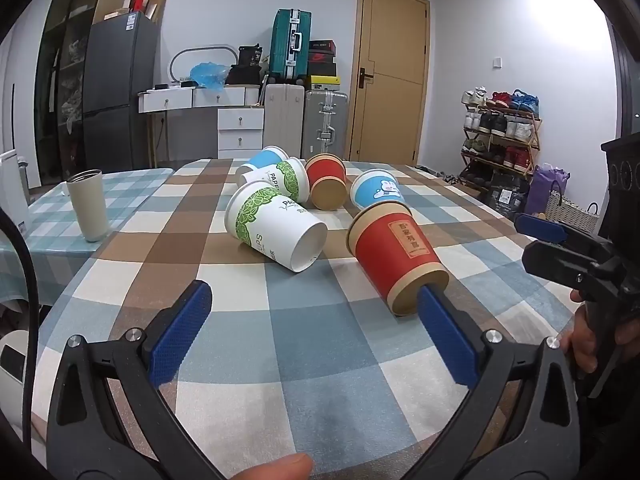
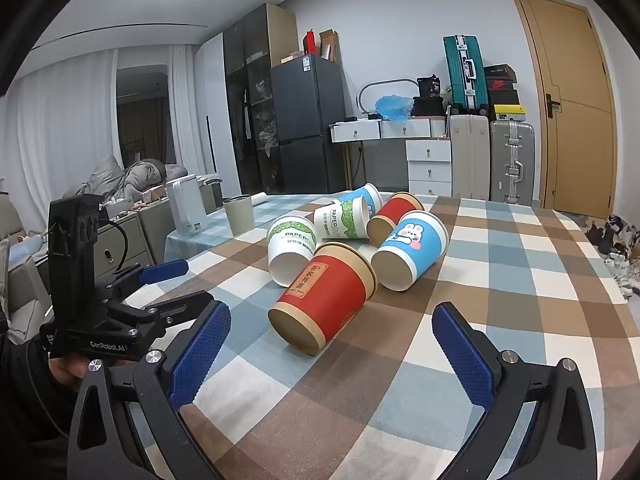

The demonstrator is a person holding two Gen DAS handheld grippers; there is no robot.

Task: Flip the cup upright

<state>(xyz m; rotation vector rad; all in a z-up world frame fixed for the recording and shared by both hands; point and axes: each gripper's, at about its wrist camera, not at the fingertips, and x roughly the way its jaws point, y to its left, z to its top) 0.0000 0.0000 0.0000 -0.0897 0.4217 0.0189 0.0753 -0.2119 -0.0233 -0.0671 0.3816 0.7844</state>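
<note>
Left to right: beige tumbler [image 1: 89,205] upright at the far left of the checked tabletop [image 1: 304,344]. Your left hand-held gripper [image 1: 316,304] is spread wide, nothing between the fingers; its right pad sits just at the base of the near red cup [image 1: 394,254], whether touching I can't tell. That red cup lies on its side, base toward you. Beside it a green-leaf white cup [image 1: 272,226] on its side; more toppled cups clustered behind, including the blue rabbit cup [image 2: 412,250]. Your right hand-held gripper [image 2: 332,330] is also spread wide and empty, near the red cup [image 2: 324,298] but apart.
</note>
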